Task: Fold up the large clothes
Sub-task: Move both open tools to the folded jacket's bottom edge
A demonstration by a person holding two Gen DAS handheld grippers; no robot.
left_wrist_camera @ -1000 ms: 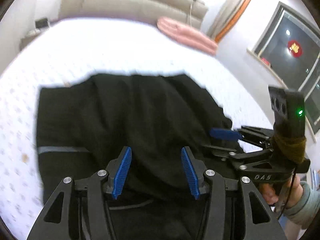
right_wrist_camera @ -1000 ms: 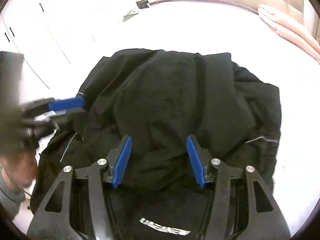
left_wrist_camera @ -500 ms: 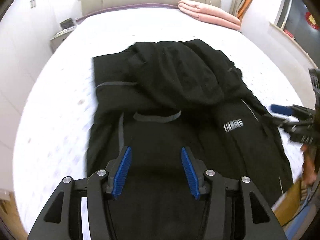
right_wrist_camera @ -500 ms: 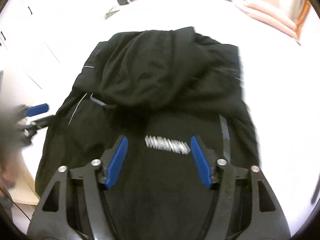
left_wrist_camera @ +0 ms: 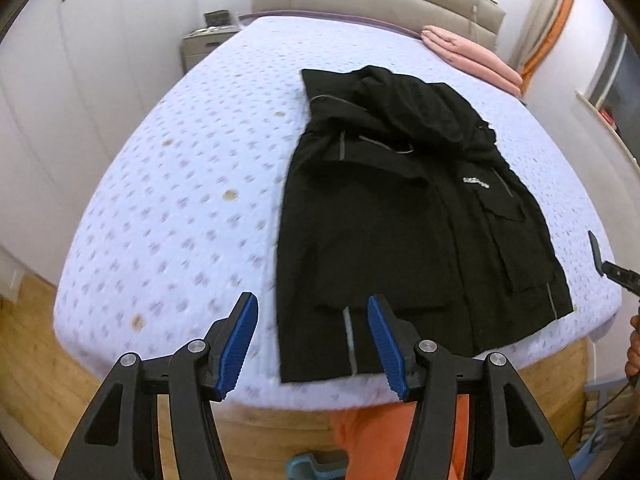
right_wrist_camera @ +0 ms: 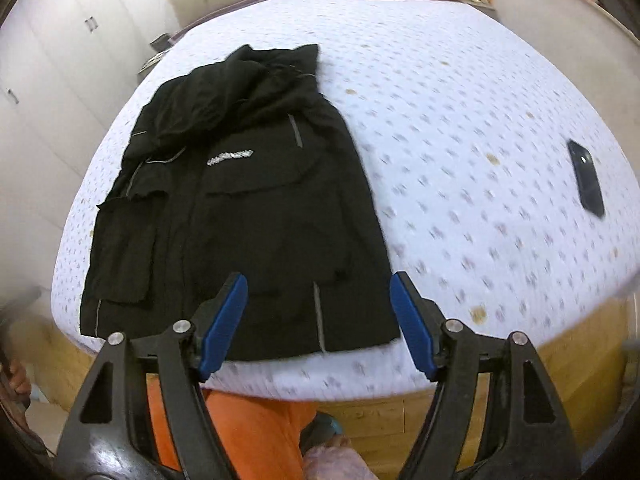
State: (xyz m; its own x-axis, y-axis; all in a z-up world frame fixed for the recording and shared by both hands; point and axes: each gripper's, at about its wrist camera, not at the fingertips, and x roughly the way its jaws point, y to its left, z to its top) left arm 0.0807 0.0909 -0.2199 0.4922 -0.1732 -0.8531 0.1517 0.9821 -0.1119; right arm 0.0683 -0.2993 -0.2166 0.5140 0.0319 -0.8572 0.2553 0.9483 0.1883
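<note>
Both grippers hang off the foot of the bed, jacket straight ahead

Left gripper [left_wrist_camera: 314,340] and right gripper [right_wrist_camera: 318,322] hold nothing, jaws apart and opening, aimed down at the near hem. The black jacket [left_wrist_camera: 404,216] lies flat on the bed [left_wrist_camera: 180,184], long axis running away from the hem up to the bunched hood end. Looks like each gripper lines up with one hem corner, neither clearly nearer. No containers around, just a phone [right_wrist_camera: 586,178] off right and pink bedding [left_wrist_camera: 472,54] at the far end.
</note>
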